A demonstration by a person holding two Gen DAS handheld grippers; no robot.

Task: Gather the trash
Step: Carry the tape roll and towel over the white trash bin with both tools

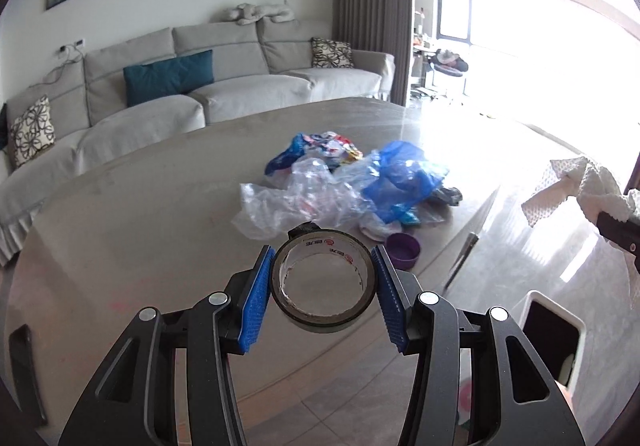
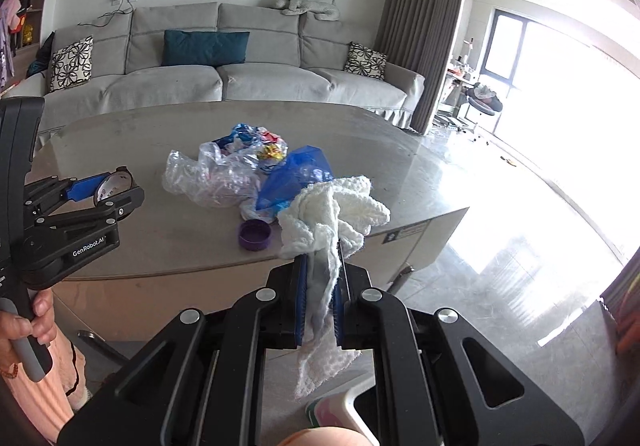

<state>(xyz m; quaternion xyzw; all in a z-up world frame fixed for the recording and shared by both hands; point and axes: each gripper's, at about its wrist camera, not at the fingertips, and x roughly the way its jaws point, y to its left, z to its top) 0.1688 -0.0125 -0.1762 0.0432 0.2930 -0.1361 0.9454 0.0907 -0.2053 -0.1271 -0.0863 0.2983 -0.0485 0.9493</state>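
Note:
My left gripper (image 1: 324, 278) is shut on a roll of tape (image 1: 326, 322); its blue pads (image 1: 256, 298) press the ring from both sides above the grey table (image 1: 120, 230). The right wrist view has this gripper (image 2: 118, 187) at the left, over the table. My right gripper (image 2: 322, 274) is shut on a crumpled white paper towel (image 2: 332, 213), which bunches above the jaws and hangs below them. The left wrist view shows that towel (image 1: 580, 185) at the far right, off the table's edge. A trash pile (image 1: 340, 181) (image 2: 236, 169) of clear bags, a blue bag and wrappers lies mid-table.
A purple lid (image 1: 402, 249) (image 2: 255, 234) sits on the table beside the pile. A white-rimmed container with a dark opening (image 1: 554, 330) stands on the floor at lower right. A grey sofa (image 2: 240, 81) runs behind the table. A person's hand (image 2: 38, 320) grips the left handle.

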